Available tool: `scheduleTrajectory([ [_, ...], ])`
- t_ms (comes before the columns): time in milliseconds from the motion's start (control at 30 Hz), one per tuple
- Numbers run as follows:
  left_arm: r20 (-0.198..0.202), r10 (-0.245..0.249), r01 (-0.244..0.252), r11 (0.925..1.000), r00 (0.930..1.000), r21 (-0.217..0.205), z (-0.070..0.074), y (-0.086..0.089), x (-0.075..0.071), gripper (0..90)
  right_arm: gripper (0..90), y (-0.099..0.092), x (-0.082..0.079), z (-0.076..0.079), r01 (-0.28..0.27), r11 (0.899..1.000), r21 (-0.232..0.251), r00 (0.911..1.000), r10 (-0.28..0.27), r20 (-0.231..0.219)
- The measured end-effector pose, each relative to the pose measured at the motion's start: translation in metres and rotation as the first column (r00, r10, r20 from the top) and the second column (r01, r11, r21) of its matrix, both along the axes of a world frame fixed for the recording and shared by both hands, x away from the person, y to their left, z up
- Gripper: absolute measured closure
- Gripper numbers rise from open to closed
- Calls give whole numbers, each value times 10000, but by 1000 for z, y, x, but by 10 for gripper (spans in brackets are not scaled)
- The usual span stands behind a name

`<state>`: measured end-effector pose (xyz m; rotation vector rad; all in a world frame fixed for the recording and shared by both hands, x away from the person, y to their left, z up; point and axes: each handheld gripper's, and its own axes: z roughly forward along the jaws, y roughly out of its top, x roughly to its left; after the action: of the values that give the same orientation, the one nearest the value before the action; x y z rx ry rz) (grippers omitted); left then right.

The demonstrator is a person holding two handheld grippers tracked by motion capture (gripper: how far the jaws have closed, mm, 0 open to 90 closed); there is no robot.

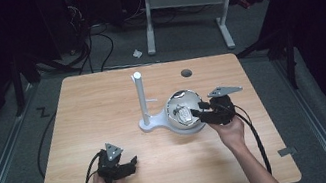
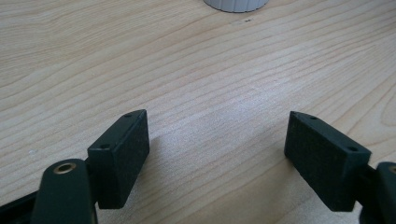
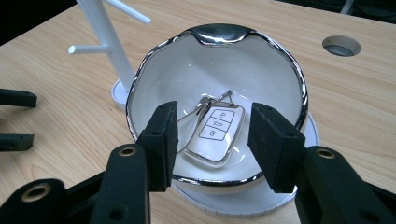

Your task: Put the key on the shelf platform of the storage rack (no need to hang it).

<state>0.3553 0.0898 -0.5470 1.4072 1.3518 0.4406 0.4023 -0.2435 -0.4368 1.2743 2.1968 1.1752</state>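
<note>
Right gripper jaws part-open over white chrome-rimmed bowl, straddling key fob inside, not gripping. Fob has 3 button icons, no readable text. Left gripper jaws wide open, empty, above wooden surface. White stand beside bowl.

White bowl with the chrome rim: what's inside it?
The bowl holds a white car key fob with a metal ring at its top. The open right gripper hovers at the rim; bowl floor beneath the fob is covered.

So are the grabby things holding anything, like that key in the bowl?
Nothing is held. The right gripper has its jaws open on either side of the car key, which lies in the bowl. The left gripper is open over bare table.
</note>
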Motion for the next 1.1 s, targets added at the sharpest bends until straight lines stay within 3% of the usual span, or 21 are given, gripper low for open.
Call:
scheduleTrajectory([
  [300, 1, 1, -1, 10000, 10000, -1, 0, 0, 0, 226, 516, -11, -9, 0, 129, 9998, 133, 9999, -130, 26],
  [667, 9, 8, -8, 10000, 10000, -28, 0, 0, 0, 226, 505, -24, -21, 6, 233, 9994, -261, 9996, -229, 169],
  [933, 10, 7, -7, 10000, 10000, -26, 0, 0, 0, 226, 505, -40, -32, 2, 500, 9986, 174, 9987, -501, 76],
  [1100, 11, 10, -10, 10000, 10000, -28, 0, 0, 0, 226, 505, -45, -38, -5, 576, 9982, 170, 9983, -576, -57],
])
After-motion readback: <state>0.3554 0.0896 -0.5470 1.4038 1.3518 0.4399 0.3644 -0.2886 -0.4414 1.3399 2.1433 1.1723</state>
